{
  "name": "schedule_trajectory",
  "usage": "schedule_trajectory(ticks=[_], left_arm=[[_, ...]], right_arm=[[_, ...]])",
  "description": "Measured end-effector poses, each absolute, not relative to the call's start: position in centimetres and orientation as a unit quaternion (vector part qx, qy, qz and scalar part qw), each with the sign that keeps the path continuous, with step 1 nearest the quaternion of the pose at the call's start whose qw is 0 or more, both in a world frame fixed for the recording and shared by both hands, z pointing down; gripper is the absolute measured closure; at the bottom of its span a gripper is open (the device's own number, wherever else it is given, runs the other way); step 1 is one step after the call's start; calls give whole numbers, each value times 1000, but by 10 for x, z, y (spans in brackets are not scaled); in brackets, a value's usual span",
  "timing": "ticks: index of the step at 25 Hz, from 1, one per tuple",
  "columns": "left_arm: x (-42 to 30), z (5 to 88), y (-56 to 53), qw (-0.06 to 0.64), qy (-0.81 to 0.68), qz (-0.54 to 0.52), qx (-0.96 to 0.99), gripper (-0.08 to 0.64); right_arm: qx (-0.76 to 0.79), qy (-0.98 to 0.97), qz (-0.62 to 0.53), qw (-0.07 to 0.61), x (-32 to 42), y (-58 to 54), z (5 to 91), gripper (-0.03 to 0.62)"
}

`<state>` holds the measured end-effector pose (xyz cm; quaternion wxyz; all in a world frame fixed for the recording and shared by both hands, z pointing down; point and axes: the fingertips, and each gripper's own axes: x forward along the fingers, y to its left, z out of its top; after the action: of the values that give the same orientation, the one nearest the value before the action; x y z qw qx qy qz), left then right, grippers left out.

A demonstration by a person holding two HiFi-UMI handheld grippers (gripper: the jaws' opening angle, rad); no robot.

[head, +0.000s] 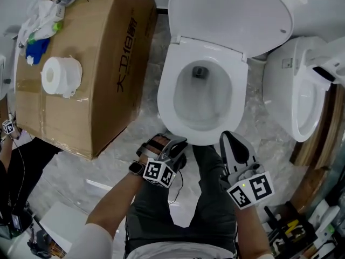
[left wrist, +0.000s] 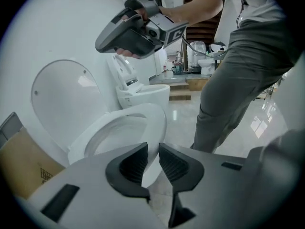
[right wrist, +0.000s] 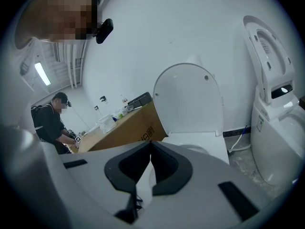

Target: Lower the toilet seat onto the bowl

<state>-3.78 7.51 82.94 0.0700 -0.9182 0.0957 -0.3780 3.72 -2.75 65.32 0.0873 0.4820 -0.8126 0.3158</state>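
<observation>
The white toilet seat [head: 171, 74] lies flat on the bowl, and the lid [head: 232, 12] stands raised behind it. My left gripper [head: 177, 146] hovers just off the bowl's front rim. In the left gripper view a narrow gap shows between its jaws [left wrist: 153, 149], with nothing between them and the seat [left wrist: 155, 120] beyond. My right gripper [head: 230, 137] is at the front right of the bowl. Its jaw tips [right wrist: 151, 144] meet, empty, and it faces the lid [right wrist: 188, 99] and seat [right wrist: 202, 140].
A large cardboard box [head: 102, 63] stands left of the toilet with a toilet paper roll [head: 60, 75] and rags on top. A second toilet [head: 299, 90] stands at the right. My grey-trousered legs [head: 183, 209] are below. Another person [right wrist: 50, 120] stands far left.
</observation>
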Motion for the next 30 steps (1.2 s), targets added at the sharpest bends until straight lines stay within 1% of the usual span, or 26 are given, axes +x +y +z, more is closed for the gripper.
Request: schedule_trajectory(ticks=[9,14,19,22,25,28,30], left_arm=[[-38,908,79,15,101,-411,-906,483],[-39,927,77,-9,116,-413,-903,486],[-40,932,76,-30,130,-393,-910,486],[-39,924,71,-59,148,-388,-908,486],[-35,900,70,-106,166,-370,-908,486],[-33,859,65,-153,190,-343,-907,499],[-30,821,58,-164,206,-322,-909,512]], right_arm=[[466,-815,329,97,36,-26,693,577],[456,-821,329,104,30,-27,704,577],[446,-824,333,110,29,-24,715,577],[443,-824,334,114,27,-23,715,577],[440,-826,331,118,24,-24,701,577],[439,-829,323,123,23,-28,674,577],[439,-831,317,124,23,-32,650,577]])
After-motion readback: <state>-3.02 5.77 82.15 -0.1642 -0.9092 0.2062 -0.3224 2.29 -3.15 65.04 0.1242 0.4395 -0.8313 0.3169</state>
